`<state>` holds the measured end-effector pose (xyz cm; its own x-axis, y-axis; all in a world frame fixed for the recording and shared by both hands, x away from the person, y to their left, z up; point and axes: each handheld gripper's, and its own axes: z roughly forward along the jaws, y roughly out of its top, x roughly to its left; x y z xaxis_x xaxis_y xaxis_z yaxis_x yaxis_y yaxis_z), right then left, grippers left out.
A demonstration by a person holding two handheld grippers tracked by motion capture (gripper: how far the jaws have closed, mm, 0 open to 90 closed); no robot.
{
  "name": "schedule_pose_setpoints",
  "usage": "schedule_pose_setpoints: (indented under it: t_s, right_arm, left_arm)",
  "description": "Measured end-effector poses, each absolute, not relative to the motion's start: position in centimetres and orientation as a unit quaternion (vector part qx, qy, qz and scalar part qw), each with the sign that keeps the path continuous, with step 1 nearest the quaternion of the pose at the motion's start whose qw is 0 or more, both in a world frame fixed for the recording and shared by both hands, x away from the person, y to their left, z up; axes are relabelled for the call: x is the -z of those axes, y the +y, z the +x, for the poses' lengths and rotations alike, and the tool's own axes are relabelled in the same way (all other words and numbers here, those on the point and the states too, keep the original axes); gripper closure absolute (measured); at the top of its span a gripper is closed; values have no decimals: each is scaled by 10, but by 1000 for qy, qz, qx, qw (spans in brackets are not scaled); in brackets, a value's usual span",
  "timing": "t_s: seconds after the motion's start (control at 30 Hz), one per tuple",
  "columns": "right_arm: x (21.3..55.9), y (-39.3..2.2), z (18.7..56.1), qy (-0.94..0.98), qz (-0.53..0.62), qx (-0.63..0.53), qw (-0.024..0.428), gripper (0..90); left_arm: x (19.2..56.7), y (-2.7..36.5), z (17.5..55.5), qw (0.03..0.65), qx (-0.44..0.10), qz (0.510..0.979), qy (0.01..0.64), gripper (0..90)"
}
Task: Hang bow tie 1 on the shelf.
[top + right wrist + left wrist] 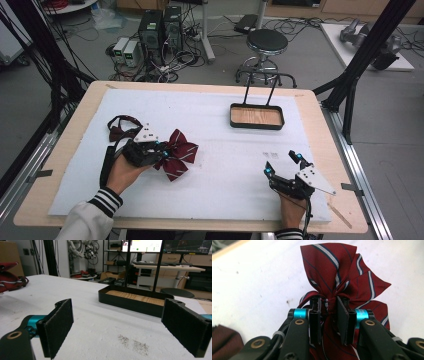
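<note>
A dark red striped bow tie [177, 154] lies on the white sheet [220, 145] at the left, its strap [120, 127] looping off toward the far left. My left gripper [161, 149] is shut on the bow tie's knot [331, 303]; the pads press the fabric from both sides in the left gripper view. My right gripper [282, 164] rests at the right front of the sheet, open, with nothing between its pads [60, 325]. A black tray with a wooden floor [256, 116] stands at the far right of the sheet, also seen beyond the right gripper [132, 300].
The table's wooden border [320, 150] frames the sheet. Black frame posts [350, 85] stand at the table's right and left. A stool [266, 42] and computers [160, 30] are on the floor behind the table. A faint dark smudge [133, 343] marks the sheet near my right gripper.
</note>
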<state>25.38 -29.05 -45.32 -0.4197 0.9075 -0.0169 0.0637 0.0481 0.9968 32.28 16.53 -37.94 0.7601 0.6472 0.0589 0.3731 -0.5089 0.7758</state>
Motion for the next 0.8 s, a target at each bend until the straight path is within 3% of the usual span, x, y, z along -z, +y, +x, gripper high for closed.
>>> schedule_pose_setpoints:
  t_s: [0.8]
  right_arm:
    - [453,-291,254,621,393,-570,368,99]
  left_arm:
    - [355,135,346,498,-187,793,297,739]
